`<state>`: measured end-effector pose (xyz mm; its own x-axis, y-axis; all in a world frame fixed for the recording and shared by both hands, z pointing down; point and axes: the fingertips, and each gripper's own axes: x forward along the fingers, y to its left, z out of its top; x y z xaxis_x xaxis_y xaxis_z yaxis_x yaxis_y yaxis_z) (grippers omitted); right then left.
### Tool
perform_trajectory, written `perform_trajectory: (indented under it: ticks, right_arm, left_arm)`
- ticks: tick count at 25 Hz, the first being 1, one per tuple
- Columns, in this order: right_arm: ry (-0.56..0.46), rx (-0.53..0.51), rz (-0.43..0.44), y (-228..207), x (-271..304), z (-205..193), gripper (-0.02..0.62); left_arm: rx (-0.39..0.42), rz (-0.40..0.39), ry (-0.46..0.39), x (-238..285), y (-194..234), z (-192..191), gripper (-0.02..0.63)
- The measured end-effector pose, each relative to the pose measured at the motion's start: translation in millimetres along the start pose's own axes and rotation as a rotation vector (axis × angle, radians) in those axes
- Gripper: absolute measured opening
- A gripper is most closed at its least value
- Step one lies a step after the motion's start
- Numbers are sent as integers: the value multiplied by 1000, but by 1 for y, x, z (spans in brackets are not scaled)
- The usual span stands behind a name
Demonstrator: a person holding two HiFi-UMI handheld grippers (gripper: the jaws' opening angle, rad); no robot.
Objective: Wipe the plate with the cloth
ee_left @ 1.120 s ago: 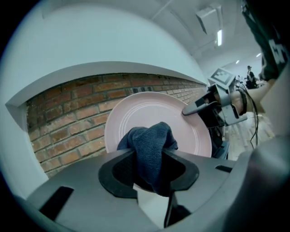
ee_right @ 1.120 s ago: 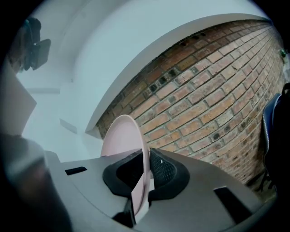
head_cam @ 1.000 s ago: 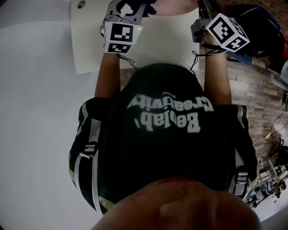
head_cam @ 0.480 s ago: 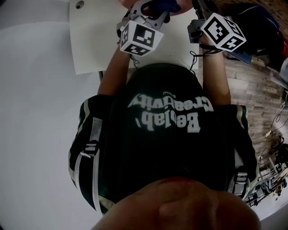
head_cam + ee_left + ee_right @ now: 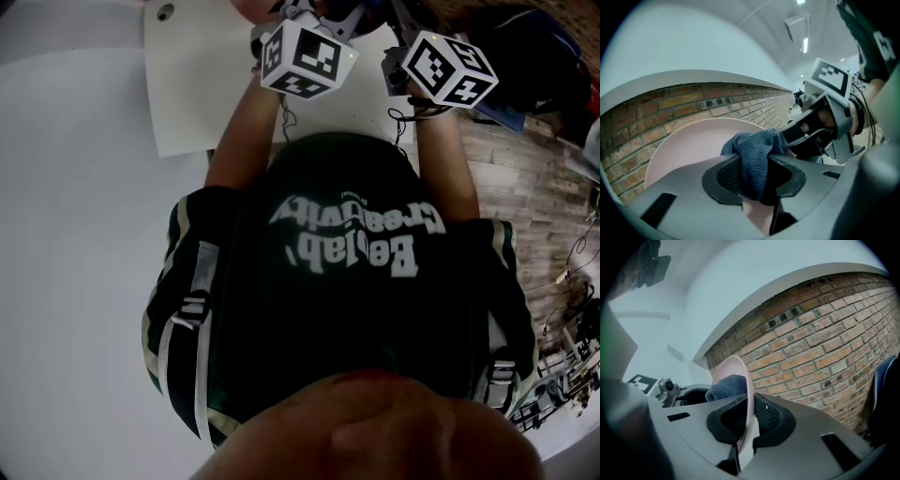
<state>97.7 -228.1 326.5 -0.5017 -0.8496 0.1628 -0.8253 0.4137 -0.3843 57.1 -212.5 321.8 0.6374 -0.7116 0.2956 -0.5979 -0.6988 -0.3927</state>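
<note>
Pink and pale, the plate [image 5: 742, 376] stands on edge in the air, nearly upright. The right tool [image 5: 747, 418] pinches the plate's lower rim, one ribbed black pad on each face and both pressed against the thin edge. In the right gripper view the plate shows almost edge-on against a red brick wall [image 5: 825, 343].

A dark blue terry cloth [image 5: 754, 152] is bunched up between the jaws of the left tool [image 5: 752, 176], which are clamped tight on it. The free end of the cloth bulges out past the jaw tips. The left gripper view looks onto the plate's broad face [image 5: 684, 143], and there the bulging end lies against the plate, on the side towards the right tool. The right gripper view shows the same blue wad [image 5: 724, 386] touching the plate's left-hand face just above the pads.

Beyond the cloth in the left gripper view, the body of the right tool is seen with its marker cube [image 5: 829, 77] on top and a hand wrapped round the grip.

From the head view, both forearms reach forward over a white worktop [image 5: 187, 94]. The two marker cubes sit near each other at the top of the frame, the left [image 5: 305, 58] and the right [image 5: 448, 67]. The jaws, plate and cloth lie past the upper edge of that view. A black T-shirt [image 5: 347, 309] fills the middle of that view.
</note>
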Motion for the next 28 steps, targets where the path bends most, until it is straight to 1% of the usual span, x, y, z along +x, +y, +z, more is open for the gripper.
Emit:
perform_trajectory:
  ticks: [5, 9, 13, 17, 22, 26, 28]
  right_arm:
    - [-5, -25, -5, 1, -3, 0, 11]
    - [3, -34, 0, 3, -3, -4, 11]
    - [11, -33, 14, 5, -4, -5, 11]
    - [2, -17, 23, 3, -4, -6, 12]
    - [-20, 10, 26, -1, -6, -2, 12]
    - [-31, 37, 34, -1, -4, 2, 12]
    - [-41, 47, 34, -2, -4, 5, 12]
  left_arm:
    - [31, 28, -3, -1, 11, 8, 132]
    - [15, 73, -11, -5, 30, 12, 132]
    - [18, 117, -4, -9, 52, 16, 132]
    - [4, 165, 14, -18, 70, 3, 131]
    - [-6, 215, 57, -30, 95, -10, 130]
    - [-41, 243, 92, -44, 107, -25, 130]
    - [-69, 245, 110, -50, 109, -33, 130]
